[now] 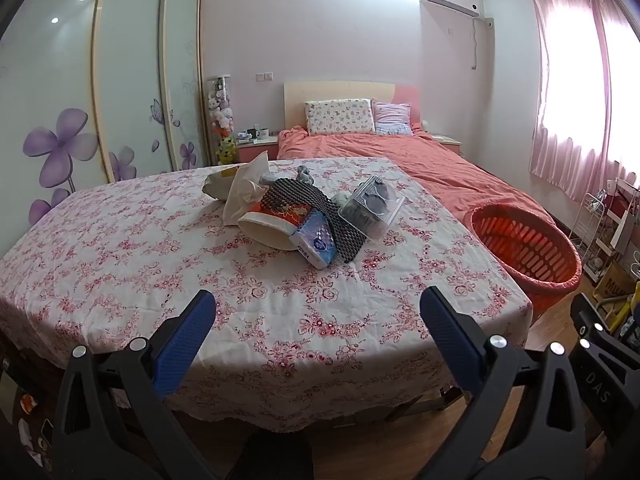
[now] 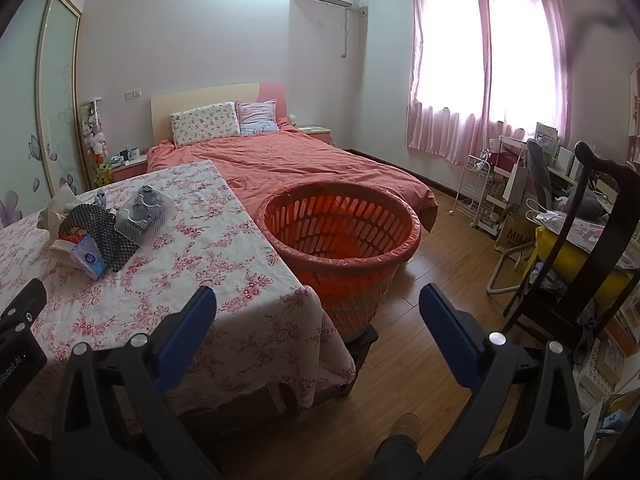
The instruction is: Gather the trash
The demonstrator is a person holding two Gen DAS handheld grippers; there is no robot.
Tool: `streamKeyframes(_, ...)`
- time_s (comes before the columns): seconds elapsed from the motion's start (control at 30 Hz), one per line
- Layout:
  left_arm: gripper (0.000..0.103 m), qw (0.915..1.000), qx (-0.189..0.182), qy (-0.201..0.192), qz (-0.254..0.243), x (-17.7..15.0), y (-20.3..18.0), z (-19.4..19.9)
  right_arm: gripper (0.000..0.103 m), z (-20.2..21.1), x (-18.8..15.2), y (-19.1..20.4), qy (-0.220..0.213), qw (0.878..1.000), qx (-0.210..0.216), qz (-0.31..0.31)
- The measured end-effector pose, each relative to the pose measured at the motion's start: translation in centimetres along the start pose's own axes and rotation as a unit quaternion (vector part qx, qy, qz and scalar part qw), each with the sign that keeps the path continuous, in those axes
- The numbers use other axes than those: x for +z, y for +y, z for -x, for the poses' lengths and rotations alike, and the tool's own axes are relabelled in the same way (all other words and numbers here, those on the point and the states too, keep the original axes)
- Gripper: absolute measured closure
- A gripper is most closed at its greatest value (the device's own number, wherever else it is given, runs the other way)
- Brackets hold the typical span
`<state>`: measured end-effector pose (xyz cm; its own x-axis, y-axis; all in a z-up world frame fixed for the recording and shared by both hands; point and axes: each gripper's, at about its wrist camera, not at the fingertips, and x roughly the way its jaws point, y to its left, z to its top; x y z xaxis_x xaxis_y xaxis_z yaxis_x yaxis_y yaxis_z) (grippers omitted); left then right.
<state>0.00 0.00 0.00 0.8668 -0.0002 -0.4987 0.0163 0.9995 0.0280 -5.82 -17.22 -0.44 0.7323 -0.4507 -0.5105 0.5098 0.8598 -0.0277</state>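
**On the floral table: a trash pile waits, both grippers wide**

On the table draped in a pink-and-white floral cloth [image 1: 160,248] sits the pile of trash, bunched toward the far middle. Front and centre is a small blue-and-white tissue packet [image 1: 314,245], leaning against a tipped-over white paper cup with a red printed band [image 1: 272,222]. Draped over both goes a strip of black perforated foam mesh [image 1: 320,212], and just to its right lies a clear plastic blister tray [image 1: 372,210] with dark round shapes inside. Behind the cup, crumpled white paper wrapping [image 1: 244,188] rises up, with something small and grey behind it that I can't identify.

Off the table's right edge stands the round orange slatted plastic basket [image 2: 340,232], lined with a thin bag, just beside the cloth's hanging corner.

Now the tools: the left gripper [image 1: 318,312] hovers above the near edge of the table, blue-padded fingers spread wide, nothing between them, well short of the pile. The right gripper [image 2: 318,310] is just as wide apart and empty, hanging over the table corner and the wooden floor [image 2: 432,264].

Beyond it all, a bed with a salmon-coloured duvet [image 2: 300,164] and pink curtains [image 2: 452,68] at the bright window.
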Motion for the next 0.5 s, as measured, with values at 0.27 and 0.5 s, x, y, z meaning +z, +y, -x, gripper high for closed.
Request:
streamKeyframes(0.27,0.002,1.0,-0.001,0.001,0.0,0.01,0.0,0.04,0.004,-0.01,0.02,-0.11,0.0,1.0,0.0,-0.001)
streamKeyframes(0.5,0.002,1.0,0.0,0.001,0.0,0.0,0.01,0.0,0.004,-0.03,0.02,-0.21,0.0,1.0,0.0,-0.001)
